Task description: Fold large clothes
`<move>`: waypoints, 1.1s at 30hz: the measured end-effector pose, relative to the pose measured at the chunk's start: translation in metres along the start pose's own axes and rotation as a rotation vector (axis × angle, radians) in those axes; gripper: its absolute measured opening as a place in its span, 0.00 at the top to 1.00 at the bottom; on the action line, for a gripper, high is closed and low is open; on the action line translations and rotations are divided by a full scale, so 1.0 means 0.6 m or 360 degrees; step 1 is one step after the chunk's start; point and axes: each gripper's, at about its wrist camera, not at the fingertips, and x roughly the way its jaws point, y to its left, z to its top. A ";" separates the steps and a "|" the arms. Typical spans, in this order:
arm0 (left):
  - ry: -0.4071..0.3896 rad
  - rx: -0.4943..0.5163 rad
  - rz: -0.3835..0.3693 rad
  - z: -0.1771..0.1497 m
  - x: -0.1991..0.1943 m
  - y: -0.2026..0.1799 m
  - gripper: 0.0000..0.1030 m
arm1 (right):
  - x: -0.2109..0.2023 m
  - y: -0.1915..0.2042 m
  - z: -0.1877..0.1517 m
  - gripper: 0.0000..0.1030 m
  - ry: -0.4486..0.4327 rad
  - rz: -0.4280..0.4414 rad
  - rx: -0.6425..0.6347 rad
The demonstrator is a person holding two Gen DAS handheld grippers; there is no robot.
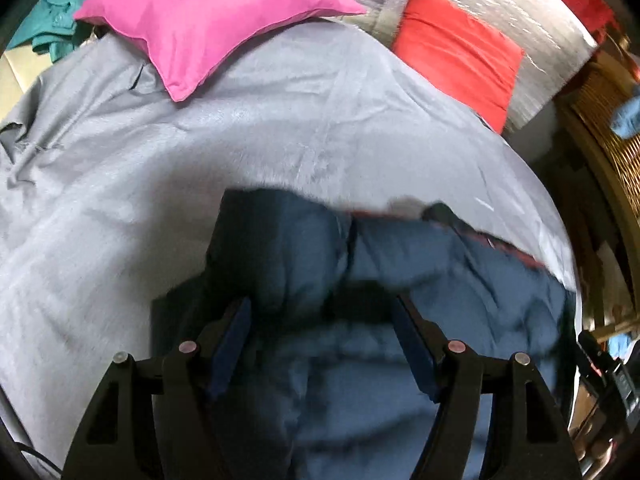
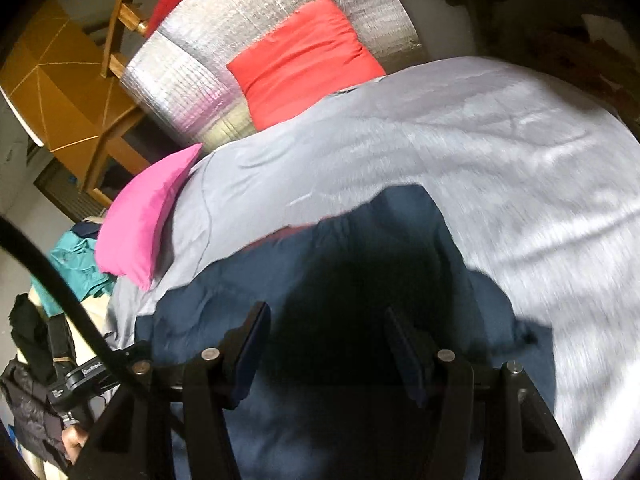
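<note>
- Far left in the left wrist view, a teal garment [image 1: 48, 16] lies heaped beyond the bed edge, unfolded as far as I can see; whether it is part of the job I cannot tell.
- Next along, the pink pillow [image 1: 208, 20] sits at the head of the grey bedsheet [image 1: 120, 200], which is bare and fairly smooth, so there's room to work.
- Centre now: the left gripper [image 1: 322, 344] has its jaws spread wide, nothing pinched, with the dark blue garment [image 1: 400, 280] bunched between and below them.
- That garment lies on the near part of the bed, rumpled and blurred, a red lining or trim peeping along its far edge. Its outline is ragged, no clean fold line showing.
- Over to the right, the red pillow [image 1: 456, 52] leans on a silvery foil sheet [image 1: 520, 20], well apart from the work.
- From the right wrist view, the right gripper [image 2: 326, 344] is likewise wide apart and empty, hovering over the same garment, deep in shadow there.
- At that view's left edge the other gripper body and a cable are just visible.
- My read: early or mid-way. The piece is on the bed but neither flattened nor squared; both claws need a grip on an edge before any tidy fold, and smoothing is left too.
</note>
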 end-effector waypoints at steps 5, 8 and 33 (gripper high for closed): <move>0.0022 -0.0063 0.0020 0.030 0.029 0.017 0.29 | 0.060 -0.013 0.009 0.40 0.0071 -0.0108 0.0010; 0.0022 -0.0080 0.0047 0.038 0.045 0.029 0.29 | 0.079 -0.023 0.013 0.40 0.0089 -0.0126 0.0035; 0.0031 0.0171 0.0122 -0.025 0.034 -0.095 0.18 | 0.097 0.095 -0.062 0.49 0.0192 0.0025 -0.0076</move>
